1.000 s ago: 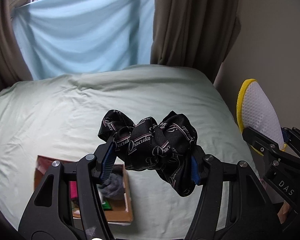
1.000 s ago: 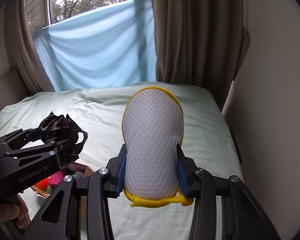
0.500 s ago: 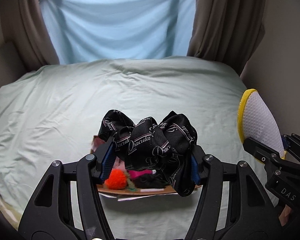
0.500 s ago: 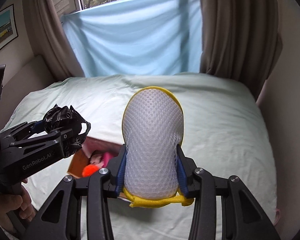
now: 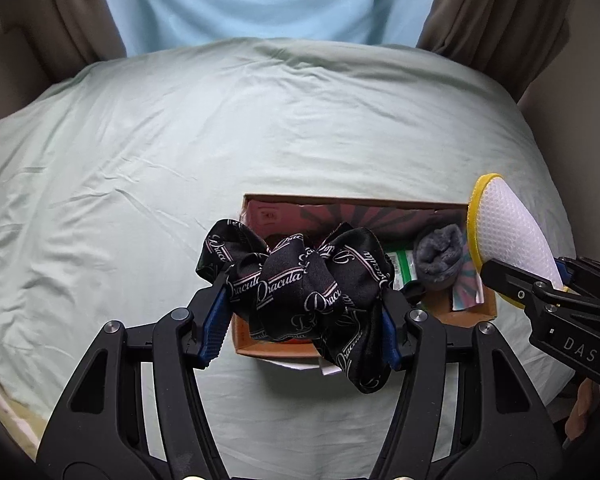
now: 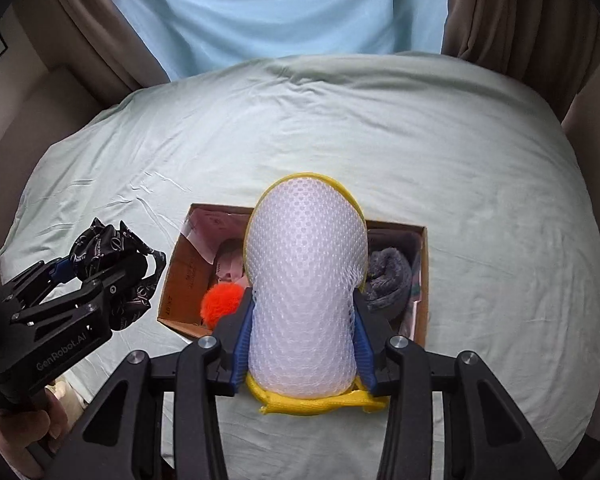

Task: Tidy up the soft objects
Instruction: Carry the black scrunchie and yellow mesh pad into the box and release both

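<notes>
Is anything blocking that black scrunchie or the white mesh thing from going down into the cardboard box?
Nothing visible does. The box lies open on the bed, with no lid over it. The scrunchie and the mesh pouch hang above its opening. Inside already lie a grey fuzzy sock and an orange pompom, with room left.

— What's in my right gripper (image 6: pixel 304 344)?
— I clamp a mesh sponge (image 6: pixel 305 280) over the box (image 6: pixel 180 280); my left gripper (image 6: pixel 76 276), at nine o'clock, grips a scrunchie (image 6: pixel 112 248).
</notes>
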